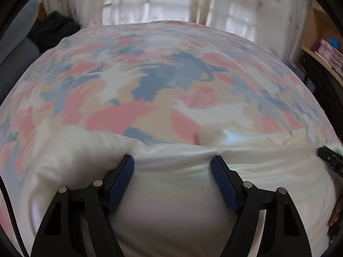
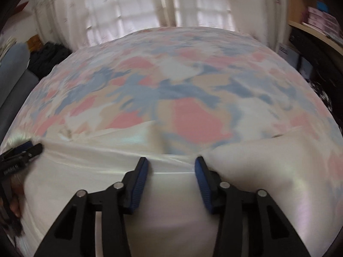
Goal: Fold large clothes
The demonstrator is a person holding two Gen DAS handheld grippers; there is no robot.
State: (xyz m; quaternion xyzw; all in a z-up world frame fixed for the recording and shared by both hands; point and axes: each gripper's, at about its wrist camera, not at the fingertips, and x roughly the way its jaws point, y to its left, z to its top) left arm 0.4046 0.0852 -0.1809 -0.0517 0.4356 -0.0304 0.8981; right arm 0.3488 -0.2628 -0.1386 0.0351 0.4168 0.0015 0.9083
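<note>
A large white garment (image 1: 171, 192) lies spread across the near part of a bed with a pink, blue and beige patterned cover (image 1: 150, 75). My left gripper (image 1: 172, 162) is open, its blue pads wide apart over the garment's far edge. My right gripper (image 2: 171, 163) is open too, over the same edge of the white garment (image 2: 171, 203) further right. Each gripper shows in the other's view: the right gripper (image 1: 330, 158) at the right edge, the left gripper (image 2: 21, 152) at the left edge. The frames are blurred by motion.
White curtains (image 1: 160, 0) hang over a window behind the bed. Dark clothing (image 1: 53, 30) and a grey bolster (image 1: 15, 68) lie at the bed's left. A wooden shelf with boxes (image 2: 317, 23) and dark furniture stand at the right.
</note>
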